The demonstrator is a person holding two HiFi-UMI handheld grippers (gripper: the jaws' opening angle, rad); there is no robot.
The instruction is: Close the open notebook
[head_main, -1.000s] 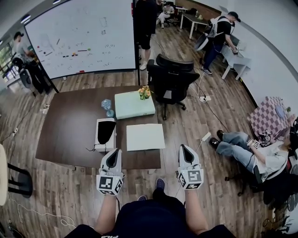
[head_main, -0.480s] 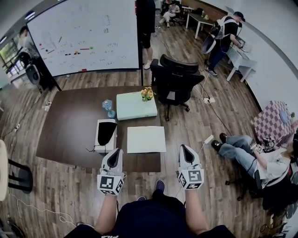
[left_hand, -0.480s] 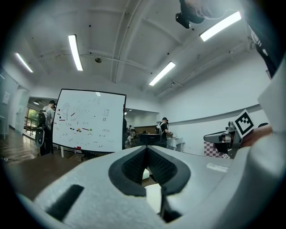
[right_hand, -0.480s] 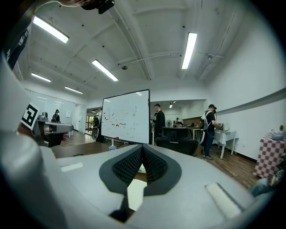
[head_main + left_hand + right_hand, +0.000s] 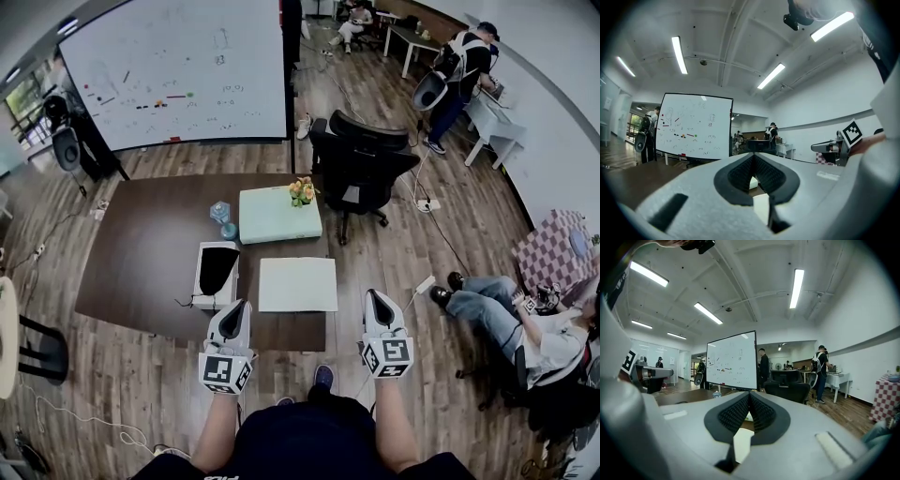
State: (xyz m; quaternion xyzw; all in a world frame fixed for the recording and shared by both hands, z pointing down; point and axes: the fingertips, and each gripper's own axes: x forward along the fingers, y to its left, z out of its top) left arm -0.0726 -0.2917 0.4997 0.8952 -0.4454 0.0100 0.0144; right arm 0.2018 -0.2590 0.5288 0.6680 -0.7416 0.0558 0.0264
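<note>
- Head view: the white box sits open-topped on the dark table, with a black object filling its inside. A thin dark cable trails from its near end.
- Behind it, the pale green box is lidded, so you cannot see its contents. Small yellow flowers stand at its far right corner, and a blue cup is just beside its left edge.
- The notebook lies flat near the table's front edge, just right of the white box and in front of the green box, apart from both. It shows one plain white face, and no spine or fold can be made out from here.
- Your left gripper is held low with its tips over the table's near edge, close to the notebook's near left corner. In the left gripper view the ribbed pads meet at the tip with nothing between them.
- Your right gripper points forward beside the table's right end, over the wooden floor and clear of the notebook. In the right gripper view its jaws are likewise pressed together and empty.
- Both forearms reach straight ahead, roughly parallel, with the marker cubes facing up.
</note>
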